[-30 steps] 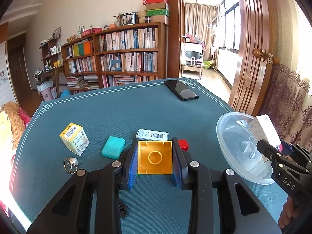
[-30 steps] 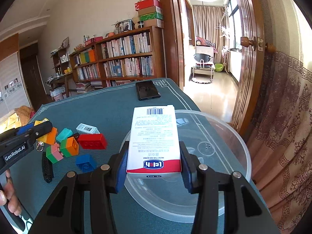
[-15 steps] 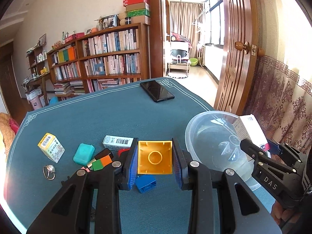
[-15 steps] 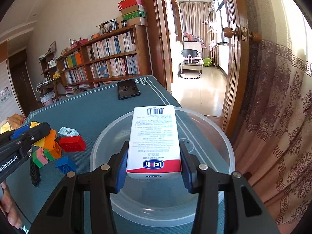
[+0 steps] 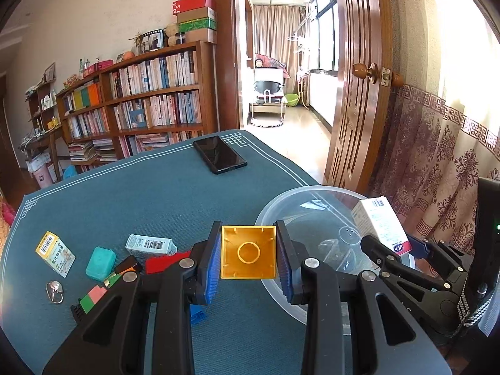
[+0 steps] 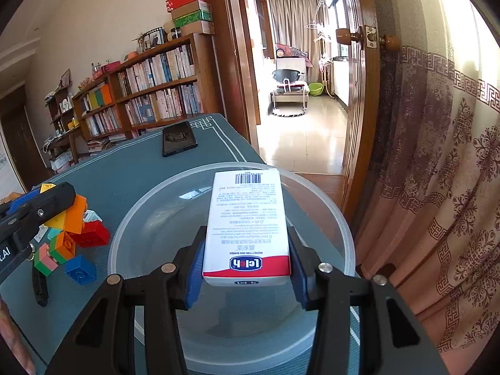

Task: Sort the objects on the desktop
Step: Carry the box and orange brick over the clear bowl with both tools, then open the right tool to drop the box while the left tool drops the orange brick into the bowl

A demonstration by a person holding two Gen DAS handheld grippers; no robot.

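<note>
The left gripper clamps a yellow building block squarely between its blue-padded fingers, the block's hollow underside facing the camera, held above the teal table mat at the near rim of a clear plastic bowl. The right gripper holds a white carton with a red band between its own pads, gripped at the red-banded end, the barcode end pointing away over the bowl's interior. To the left on the mat lies a cluster of loose pieces: a blue block, a red block, a green-and-pink block, an orange block, with a black clip beside them. Farther left sit a teal case, a small white barcode box, a yellow-topped box and a metal ring. A black phone rests near the mat's far edge, before a bookshelf and an open wooden door.
</note>
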